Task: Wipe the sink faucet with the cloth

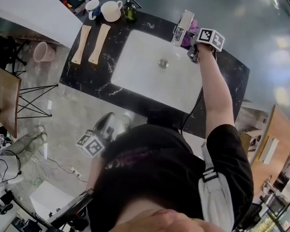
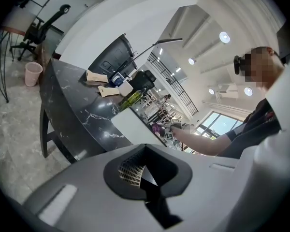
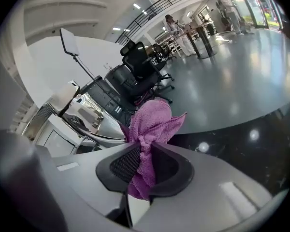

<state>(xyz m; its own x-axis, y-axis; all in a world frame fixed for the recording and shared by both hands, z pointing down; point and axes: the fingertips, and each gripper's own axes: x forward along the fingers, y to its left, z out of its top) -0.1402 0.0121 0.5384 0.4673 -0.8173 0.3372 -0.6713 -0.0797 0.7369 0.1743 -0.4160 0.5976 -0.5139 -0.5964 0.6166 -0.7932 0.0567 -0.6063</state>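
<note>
One purple cloth (image 3: 150, 129) fills the middle of the right gripper view: the right gripper (image 3: 144, 154) is clamped on its lower folds, and the loose bunch above the jaws stands just beside the chrome faucet (image 3: 89, 114) at the left; whether fabric touches metal we cannot tell from here. We judge the pick-up done and the wiping at its start or under way, but no view shows which parts of the chrome are wiped, so we count the whole faucet as left to do. In the left gripper view, the left gripper (image 2: 144, 172) has its jaws together with nothing between them and looks along the dark marble desk (image 2: 82, 115) from its side, well apart from the white sink (image 2: 130, 125); we judge it idle. Only this view gives a side-on look at the far arm reaching to the faucet end. The head view adds the layout from above: the faucet at the far rim of the sink, the cloth just beside it on the right, the drain (image 1: 163, 63) bare, and two wooden boards (image 1: 99, 43), two mugs (image 1: 111, 11) and a bottle (image 1: 129, 12) well apart at the desk's far left. It hides the grip itself, which only the right gripper view makes plain.
</note>
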